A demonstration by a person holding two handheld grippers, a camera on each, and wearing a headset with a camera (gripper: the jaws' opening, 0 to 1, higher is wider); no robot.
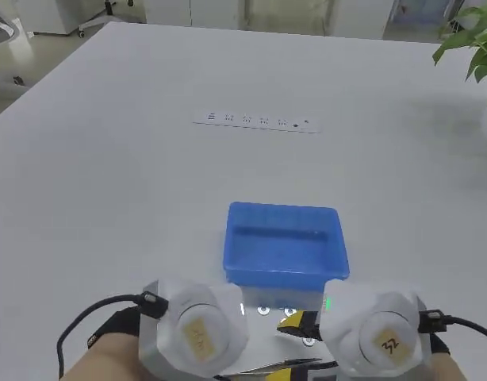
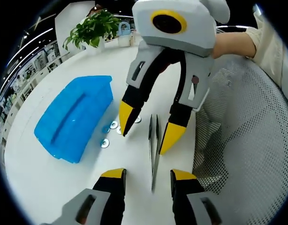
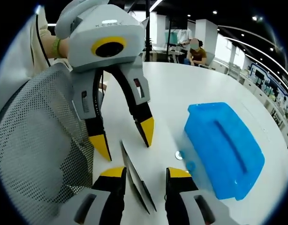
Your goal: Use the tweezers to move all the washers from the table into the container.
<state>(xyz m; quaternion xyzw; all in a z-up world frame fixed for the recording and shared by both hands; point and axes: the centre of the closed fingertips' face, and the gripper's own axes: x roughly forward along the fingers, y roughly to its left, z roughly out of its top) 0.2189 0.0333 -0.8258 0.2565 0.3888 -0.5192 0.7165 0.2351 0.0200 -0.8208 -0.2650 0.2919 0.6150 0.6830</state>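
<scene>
Left gripper view, left to right: blue container (image 2: pixel 73 117) at mid-left. Washers (image 2: pixel 105 143) lie loose on the table (image 2: pixel 45 183), just beside the container's right edge. Tweezers (image 2: pixel 153 150) lie flat at centre, not picked up.

Left gripper (image 2: pixel 147 174): jaws spread, empty, tips either side of the tweezers' lower end. Right gripper (image 2: pixel 145 140) hangs from the top of the frame, also spread and empty, with a yellow tip on each side of the tweezers. Its height above the table is unclear.

Right gripper view: tweezers lower centre, one washer to their right, near the container wall.

My read: the step is grabbing the tweezers, and the container looks empty.
- Clamp with one gripper across both arms around mid-length, so closing squeezes the points.
- Keep the points aimed at the washers.
- Thin steel lying flat will likely skate, so pin one end with the other gripper and tip it up first.
</scene>
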